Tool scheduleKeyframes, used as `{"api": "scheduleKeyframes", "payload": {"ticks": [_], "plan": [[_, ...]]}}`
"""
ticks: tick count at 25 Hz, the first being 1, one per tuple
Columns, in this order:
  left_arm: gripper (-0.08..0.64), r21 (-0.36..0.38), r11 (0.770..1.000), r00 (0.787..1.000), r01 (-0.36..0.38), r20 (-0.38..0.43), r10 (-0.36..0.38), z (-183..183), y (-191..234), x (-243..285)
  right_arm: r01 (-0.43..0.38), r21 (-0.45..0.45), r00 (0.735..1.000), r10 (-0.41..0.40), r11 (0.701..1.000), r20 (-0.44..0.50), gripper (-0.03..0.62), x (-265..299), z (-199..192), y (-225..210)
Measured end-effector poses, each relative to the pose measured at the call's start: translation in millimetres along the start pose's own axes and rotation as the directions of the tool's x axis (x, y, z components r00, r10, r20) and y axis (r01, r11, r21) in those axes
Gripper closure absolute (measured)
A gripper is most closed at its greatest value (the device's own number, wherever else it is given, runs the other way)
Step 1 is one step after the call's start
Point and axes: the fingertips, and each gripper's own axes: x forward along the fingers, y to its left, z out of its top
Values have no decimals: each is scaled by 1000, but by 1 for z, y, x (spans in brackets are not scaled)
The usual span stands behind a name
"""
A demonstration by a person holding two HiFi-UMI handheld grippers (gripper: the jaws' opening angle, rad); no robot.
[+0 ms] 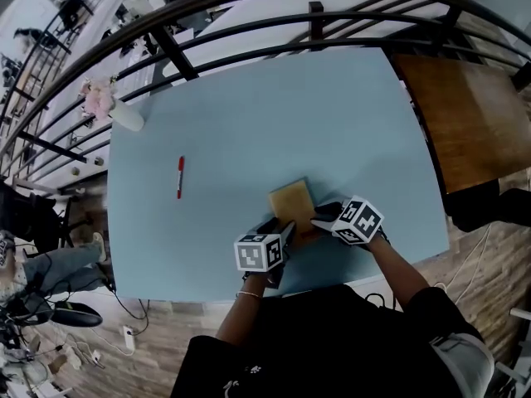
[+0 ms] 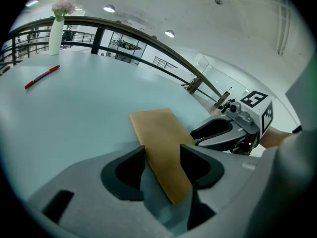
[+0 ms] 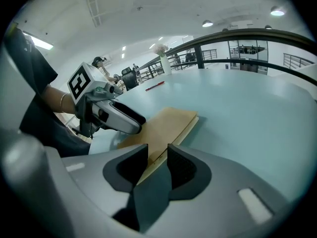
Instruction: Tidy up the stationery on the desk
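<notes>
A thin brown notebook (image 1: 290,199) sits near the front edge of the light blue desk (image 1: 274,114), held from both sides. My left gripper (image 1: 286,230) is shut on its near left corner; in the left gripper view the notebook (image 2: 158,133) fills the gap of that gripper (image 2: 163,155). My right gripper (image 1: 325,214) is shut on the right edge, and the cover (image 3: 168,125) runs out from between that gripper (image 3: 157,155). A red pen (image 1: 179,177) lies apart at the desk's left.
A white vase (image 1: 126,116) with a pink flower stands at the far left corner of the desk. Dark curved railings (image 1: 249,23) run behind the desk. A brown wooden table (image 1: 465,114) adjoins on the right. The person's torso is at the front edge.
</notes>
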Motion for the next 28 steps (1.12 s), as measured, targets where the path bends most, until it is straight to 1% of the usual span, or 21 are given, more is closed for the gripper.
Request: {"api": "scheduleKeyframes", "payload": {"ticks": [5, 10, 16, 22, 28], "plan": [[333, 11, 1000, 1000, 2, -7, -2, -9, 14, -15, 1, 11, 1000, 0, 1000, -6, 457, 14, 1, 21], [333, 32, 999, 1000, -10, -14, 10, -14, 25, -25, -11, -15, 999, 11, 1000, -37, 457, 25, -2, 38], [331, 45, 999, 1000, -14, -18, 15, -27, 42, -42, -15, -24, 999, 14, 1000, -52, 457, 43, -4, 64], [331, 55, 998, 1000, -12, -14, 13, -34, 55, -55, -4, -37, 998, 2, 999, -69, 457, 57, 0, 78], [331, 64, 998, 1000, -8, -15, 9, -35, 60, -62, -11, -42, 995, 7, 999, -99, 457, 64, -2, 88]]}}
